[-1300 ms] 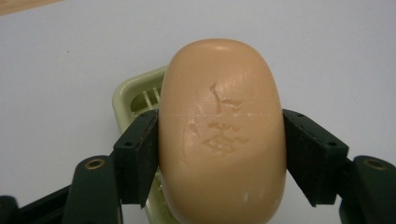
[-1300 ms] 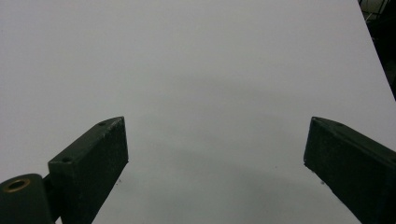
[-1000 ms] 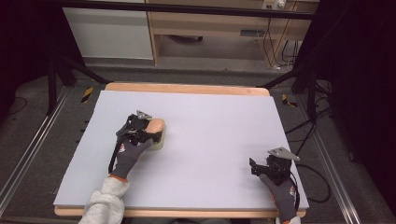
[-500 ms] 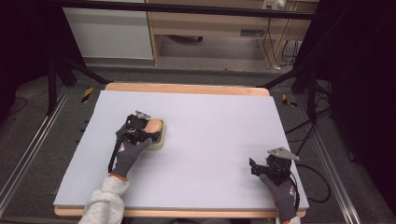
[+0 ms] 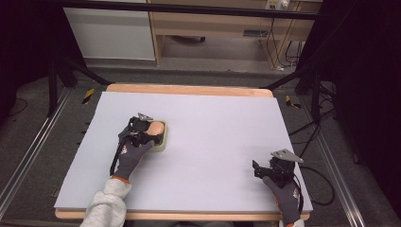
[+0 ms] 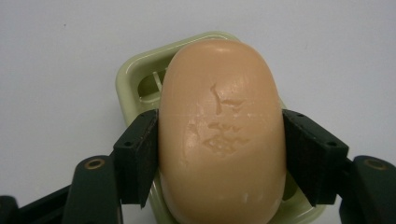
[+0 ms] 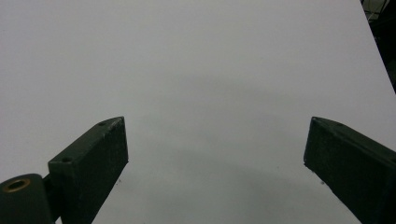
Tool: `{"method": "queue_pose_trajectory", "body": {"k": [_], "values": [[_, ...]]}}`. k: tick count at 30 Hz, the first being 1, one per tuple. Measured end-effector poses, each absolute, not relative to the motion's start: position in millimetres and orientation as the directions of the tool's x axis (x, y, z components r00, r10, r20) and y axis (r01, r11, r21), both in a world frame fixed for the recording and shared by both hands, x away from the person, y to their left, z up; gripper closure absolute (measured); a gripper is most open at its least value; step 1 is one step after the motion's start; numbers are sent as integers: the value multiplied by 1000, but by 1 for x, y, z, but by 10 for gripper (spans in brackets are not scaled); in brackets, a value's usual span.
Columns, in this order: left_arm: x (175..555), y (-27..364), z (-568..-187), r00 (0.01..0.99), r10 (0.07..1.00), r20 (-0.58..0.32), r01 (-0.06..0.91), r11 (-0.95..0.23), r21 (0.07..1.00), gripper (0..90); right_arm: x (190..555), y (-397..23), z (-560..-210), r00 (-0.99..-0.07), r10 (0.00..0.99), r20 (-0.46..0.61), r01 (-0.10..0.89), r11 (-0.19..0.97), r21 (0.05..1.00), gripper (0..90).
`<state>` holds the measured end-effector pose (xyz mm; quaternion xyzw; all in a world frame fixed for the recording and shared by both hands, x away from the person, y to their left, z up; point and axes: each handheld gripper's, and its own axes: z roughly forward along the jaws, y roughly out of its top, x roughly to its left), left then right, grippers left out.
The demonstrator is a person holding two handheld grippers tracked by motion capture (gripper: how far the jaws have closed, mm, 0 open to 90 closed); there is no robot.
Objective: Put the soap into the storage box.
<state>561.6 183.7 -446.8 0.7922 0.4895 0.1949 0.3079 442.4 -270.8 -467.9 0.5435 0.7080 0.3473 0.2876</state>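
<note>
A pale green soap dish (image 6: pixel 135 79) sits left of centre on the grey worktop (image 5: pixel 222 127), and a peach-coloured bar of soap (image 6: pixel 222 130) lies in it, covering most of the tray. The left gripper (image 6: pixel 219 154) has its jaws pressed against both long sides of the soap. The bar hides most of the dish's slotted floor, and the frame cuts off the near end. The right gripper (image 7: pixel 215 163) rests near the worktop's right front corner, jaws spread wide over bare surface.
</note>
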Motion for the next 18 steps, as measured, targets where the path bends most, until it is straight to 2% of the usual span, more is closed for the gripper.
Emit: {"method": "queue_pose_trajectory", "body": {"k": [18], "values": [[562, 179, -450, 437, 899, 7, 661, -327, 675, 309, 442, -271, -468, -243, 970, -29, 569, 166, 806, 67]]}}
